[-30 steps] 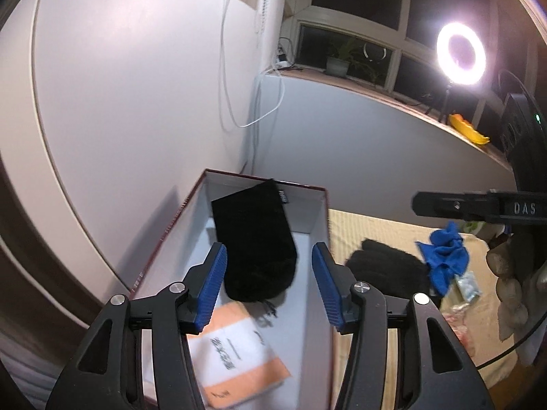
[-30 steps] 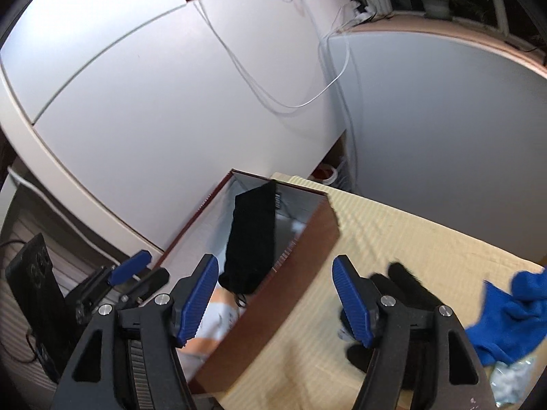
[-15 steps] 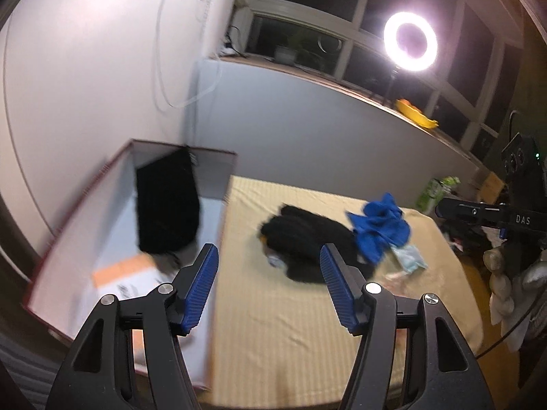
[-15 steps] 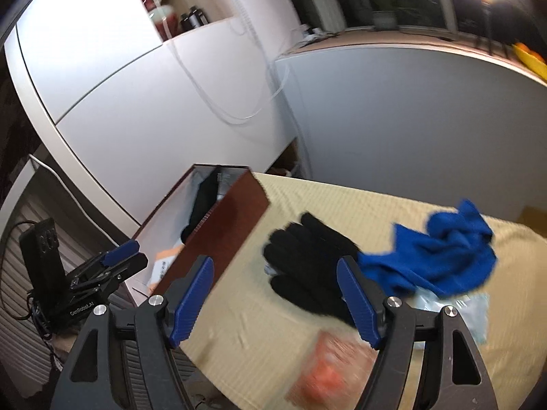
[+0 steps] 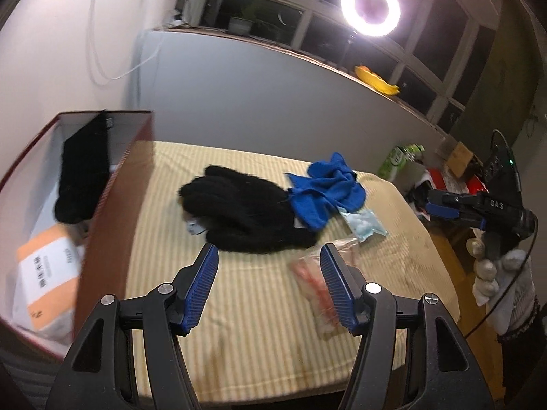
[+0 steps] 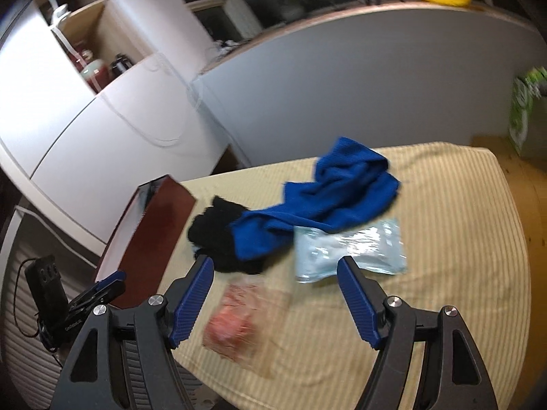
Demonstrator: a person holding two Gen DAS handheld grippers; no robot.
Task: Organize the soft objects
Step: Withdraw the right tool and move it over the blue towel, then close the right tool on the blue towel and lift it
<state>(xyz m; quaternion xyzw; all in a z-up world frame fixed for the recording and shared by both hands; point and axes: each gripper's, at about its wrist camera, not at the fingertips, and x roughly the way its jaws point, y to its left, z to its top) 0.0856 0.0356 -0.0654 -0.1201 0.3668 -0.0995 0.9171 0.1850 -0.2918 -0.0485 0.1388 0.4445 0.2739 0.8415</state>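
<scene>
A pair of black gloves (image 5: pixel 246 212) lies mid-table on the yellow striped cloth (image 5: pixel 239 324), with a blue cloth (image 5: pixel 324 191) overlapping its right end. Beside them lie a clear bag of pale blue contents (image 5: pixel 364 222) and a clear bag of reddish contents (image 5: pixel 314 283). A red-brown box (image 5: pixel 112 212) at the left holds a black pouch (image 5: pixel 82 177) and an orange-and-white booklet (image 5: pixel 48 273). My left gripper (image 5: pixel 270 287) is open and empty, in front of the gloves. My right gripper (image 6: pixel 277 300) is open and empty above the reddish bag (image 6: pixel 236 324), near the blue cloth (image 6: pixel 324 205).
A ring light (image 5: pixel 370 7) shines above the windowsill. A grey wall runs behind the table. A green carton (image 5: pixel 396 160) and clutter sit past the table's right end. A gloved hand (image 5: pixel 492 266) holds the right gripper there. A shelf with jars (image 6: pixel 95 68) is up left.
Both views have swung from the box, with the pouch lying in it, to the right over the table. The gloves, blue cloth and bags now lie ahead. Both jaws stand slightly wider.
</scene>
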